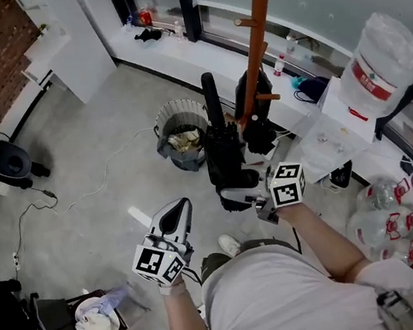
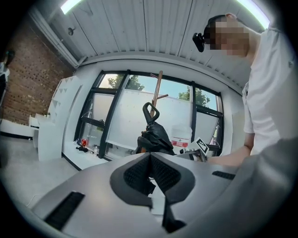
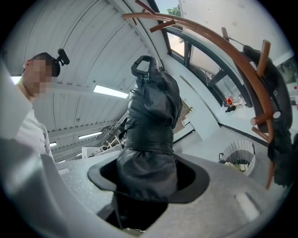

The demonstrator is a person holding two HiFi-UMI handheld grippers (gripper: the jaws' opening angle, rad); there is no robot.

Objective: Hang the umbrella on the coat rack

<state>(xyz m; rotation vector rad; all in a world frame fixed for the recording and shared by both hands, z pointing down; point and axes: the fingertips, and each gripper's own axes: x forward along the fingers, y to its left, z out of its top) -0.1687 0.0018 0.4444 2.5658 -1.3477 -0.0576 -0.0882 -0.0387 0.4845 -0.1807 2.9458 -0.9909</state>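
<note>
My right gripper (image 1: pixel 236 194) (image 3: pixel 146 179) is shut on the lower part of a folded black umbrella (image 1: pixel 221 146) (image 3: pixel 151 121), which stands upright with its loop handle (image 3: pixel 142 65) on top. The brown wooden coat rack (image 1: pixel 255 42) (image 3: pixel 223 46) stands just beyond and to the right of the umbrella, with a black item (image 1: pixel 254 113) hanging on a low peg. My left gripper (image 1: pixel 181 208) (image 2: pixel 150 160) is to the left of the umbrella, apart from it, its jaws together and empty. The left gripper view shows the umbrella (image 2: pixel 156 135) ahead in front of the rack (image 2: pixel 158 90).
A wire wastebasket (image 1: pixel 181 129) (image 3: pixel 238 155) with rubbish stands left of the rack. A big water jug (image 1: pixel 377 61) and plastic bottles (image 1: pixel 392 219) are on the right. A low window ledge (image 1: pixel 171 45) runs behind. A chair with cloth (image 1: pixel 95 320) is at lower left.
</note>
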